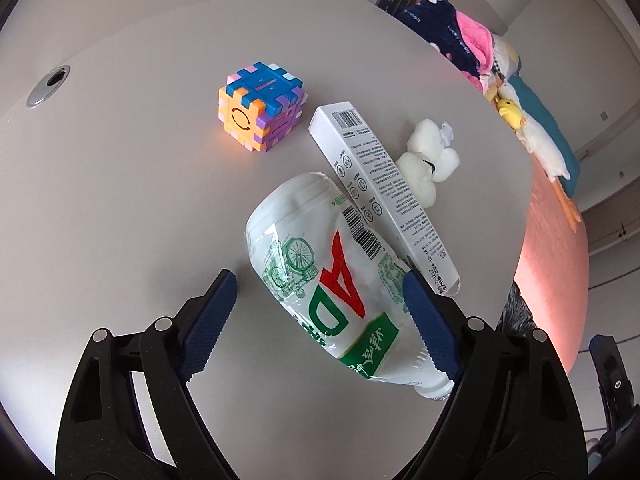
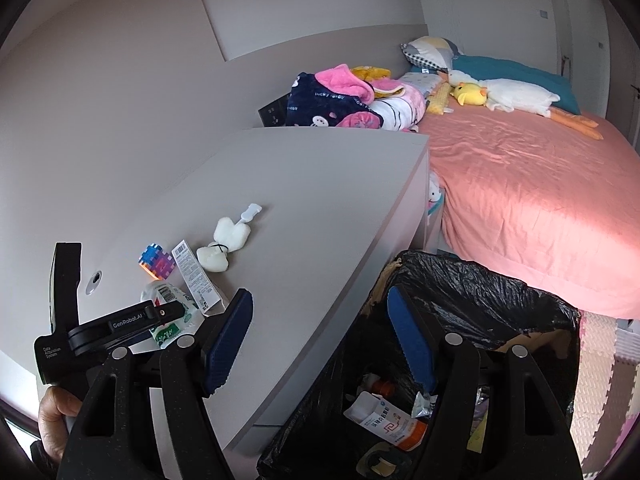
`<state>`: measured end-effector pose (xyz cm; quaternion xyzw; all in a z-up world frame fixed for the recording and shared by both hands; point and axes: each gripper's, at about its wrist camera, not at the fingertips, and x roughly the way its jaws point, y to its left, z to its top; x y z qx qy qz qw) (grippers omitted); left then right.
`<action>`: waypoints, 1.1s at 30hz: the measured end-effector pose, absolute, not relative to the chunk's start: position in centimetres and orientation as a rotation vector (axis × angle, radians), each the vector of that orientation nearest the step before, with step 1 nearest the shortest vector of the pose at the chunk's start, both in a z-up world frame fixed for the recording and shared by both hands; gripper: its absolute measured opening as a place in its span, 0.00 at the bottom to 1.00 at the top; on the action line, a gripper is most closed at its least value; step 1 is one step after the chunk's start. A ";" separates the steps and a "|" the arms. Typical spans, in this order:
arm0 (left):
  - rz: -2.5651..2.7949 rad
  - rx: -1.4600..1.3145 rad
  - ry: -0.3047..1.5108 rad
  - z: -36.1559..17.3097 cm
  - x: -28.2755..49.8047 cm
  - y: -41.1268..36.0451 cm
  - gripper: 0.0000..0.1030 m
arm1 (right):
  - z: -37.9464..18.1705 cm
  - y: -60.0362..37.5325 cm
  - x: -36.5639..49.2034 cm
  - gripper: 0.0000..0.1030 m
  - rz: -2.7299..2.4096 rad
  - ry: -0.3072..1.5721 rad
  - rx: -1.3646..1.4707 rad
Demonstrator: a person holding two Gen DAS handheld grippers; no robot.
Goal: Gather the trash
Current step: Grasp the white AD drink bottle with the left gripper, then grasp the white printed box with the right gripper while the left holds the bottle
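The crumpled white plastic bottle, printed with a red "AD", a green bicycle drawing and a barcode, lies on its side on the grey desk, its cap end toward the camera. In the left wrist view the left gripper stands wide open around it: the right blue pad touches or nearly touches the bottle's side, while the left pad is apart from it with bare desk between. Just beside the bottle, on its far right, lies a long white carton with a barcode and fine print, its near end tucked against the bottle. Beyond the carton sits a fluffy white plush piece, touching the carton's edge. A multicoloured puzzle cube stands apart to the left, and a round metal cable grommet is set in the desk farther left. A pink bed shows past the desk's edge. In the right wrist view the right gripper is also spread wide and holds nothing, hovering between the desk's corner and a trash bin lined with a black bag; a white packet with red print and other scraps lie inside the bin. At the far left the left gripper's black body sits over the bottle, with the carton, the cube and the plush piece behind it on the desk. A hand grips a handle at the lower left.
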<state>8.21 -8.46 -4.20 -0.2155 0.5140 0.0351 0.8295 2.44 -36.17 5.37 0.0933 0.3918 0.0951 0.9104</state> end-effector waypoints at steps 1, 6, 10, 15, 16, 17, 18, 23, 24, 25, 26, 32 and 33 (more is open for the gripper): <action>0.072 -0.459 1.092 -4.2 8.3 -8.5 0.80 | 5.3 -36.0 2.6 0.69 0.198 0.811 0.191; 0.057 -0.475 1.088 -4.2 8.7 -8.7 0.78 | 4.9 -35.7 3.1 0.69 0.204 0.821 0.190; 0.012 -0.499 1.083 -4.3 9.4 -8.9 0.51 | 4.6 -35.4 3.6 0.69 0.203 0.828 0.192; -0.051 -0.541 1.056 -4.5 9.4 -8.6 0.39 | 4.3 -35.0 4.0 0.69 0.206 0.834 0.192; -0.063 -0.546 1.042 -4.4 9.3 -8.5 0.35 | 4.3 -34.8 4.1 0.69 0.209 0.835 0.190; -0.075 -0.545 1.031 -4.3 9.0 -8.3 0.34 | 4.2 -34.6 4.2 0.69 0.213 0.839 0.187; -0.081 -0.532 1.028 -4.1 8.9 -8.3 0.34 | 4.1 -34.4 4.3 0.69 0.217 0.843 0.182; -0.080 -0.510 1.008 -3.3 9.0 -7.0 0.34 | 3.5 -32.7 4.9 0.69 0.241 0.860 0.161; -0.076 -0.509 1.007 -3.3 8.9 -6.7 0.34 | 3.5 -32.2 5.0 0.69 0.247 0.863 0.157; -0.074 -0.508 1.007 -3.3 8.8 -6.3 0.34 | 3.4 -31.9 5.1 0.69 0.251 0.864 0.152; -0.072 -0.507 1.008 -3.2 8.7 -5.9 0.34 | 3.3 -31.4 5.2 0.69 0.251 0.866 0.145; -0.044 -0.496 0.996 -2.8 8.2 -3.5 0.34 | 2.8 -28.3 5.7 0.65 0.282 0.870 0.080; -0.036 -0.493 0.991 -2.7 8.1 -3.1 0.34 | 2.7 -27.5 5.8 0.62 0.294 0.874 0.063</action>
